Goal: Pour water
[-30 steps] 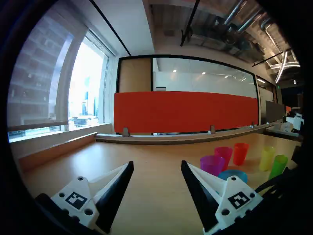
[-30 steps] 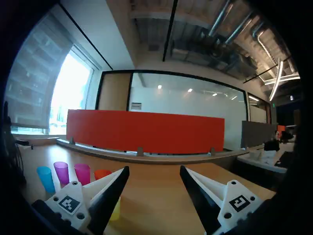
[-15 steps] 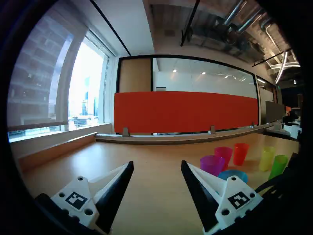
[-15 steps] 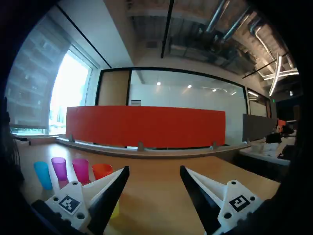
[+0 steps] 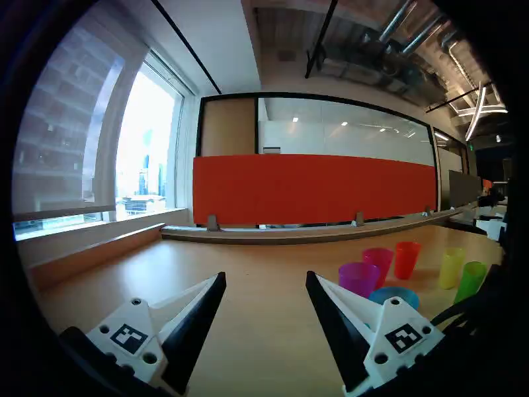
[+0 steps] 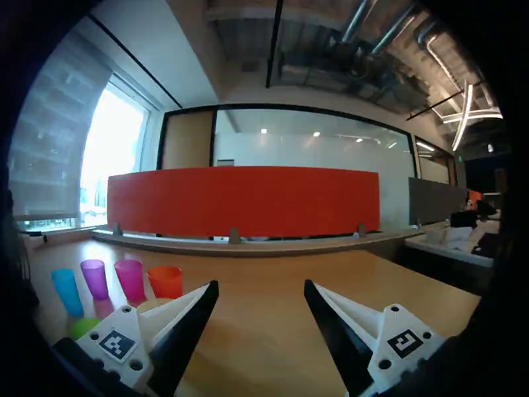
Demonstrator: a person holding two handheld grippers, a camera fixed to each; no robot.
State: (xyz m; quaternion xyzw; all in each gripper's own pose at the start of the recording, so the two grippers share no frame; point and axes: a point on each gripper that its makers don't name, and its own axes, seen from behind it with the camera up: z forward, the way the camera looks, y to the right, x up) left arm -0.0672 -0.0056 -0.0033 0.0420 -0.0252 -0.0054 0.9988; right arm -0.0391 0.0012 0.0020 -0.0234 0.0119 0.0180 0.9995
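The left gripper hangs low over the desk, fingers spread wide, nothing between them. Just off its right finger sits the blue cup, then the purple cup, pink cup and orange cup, with the green cup and yellow cup further right. The right gripper is spread and empty too, the cups standing left of its left finger, and a red partition closes the desk's far edge.
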